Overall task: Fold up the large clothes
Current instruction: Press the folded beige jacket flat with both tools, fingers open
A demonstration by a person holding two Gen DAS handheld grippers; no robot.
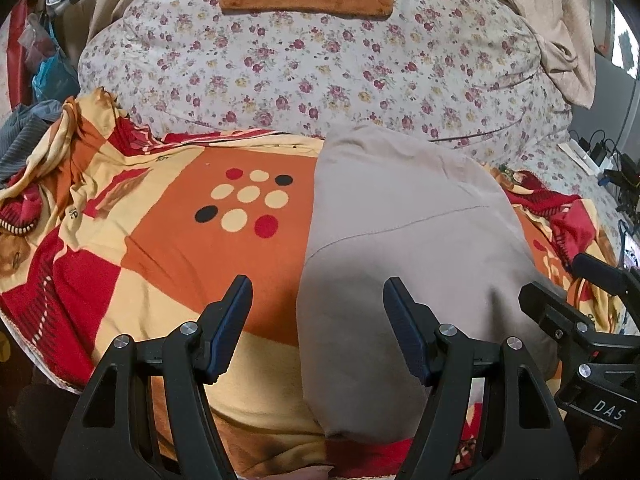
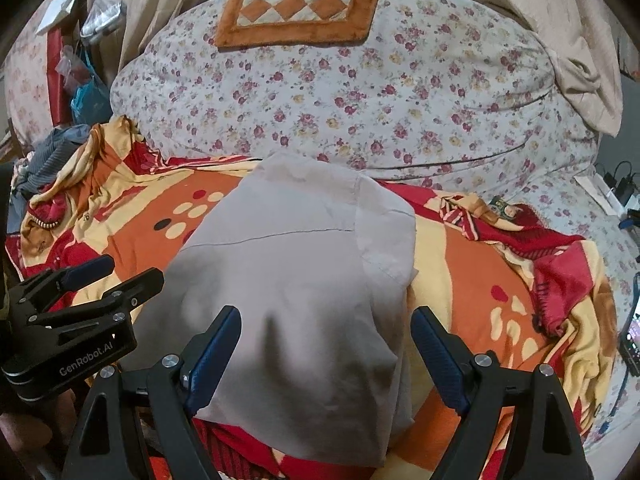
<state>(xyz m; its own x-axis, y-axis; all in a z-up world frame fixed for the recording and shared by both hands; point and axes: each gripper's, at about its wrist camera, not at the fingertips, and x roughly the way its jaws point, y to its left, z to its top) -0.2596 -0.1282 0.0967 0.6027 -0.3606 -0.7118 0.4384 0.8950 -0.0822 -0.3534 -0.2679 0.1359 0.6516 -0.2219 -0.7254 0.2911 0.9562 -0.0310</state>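
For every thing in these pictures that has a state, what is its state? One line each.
Beige garment: folded into a narrow stack, lying flat on the blanket, not gripped.
Patterned blanket: spread out, wrinkled at its edges.
Floral quilt: bundled up behind the blanket.
Left claw: open, empty.
Right claw: open, over the garment, holding nothing.

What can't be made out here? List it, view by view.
- Left wrist view: the near edge of the grey garment is hidden by the left tool and its arms.
- Right wrist view: the garment's near hem runs under the right tool.
- Both views: what kind of garment it is; it lies folded on the patterned blanket.
- Items at the right edge: too small.
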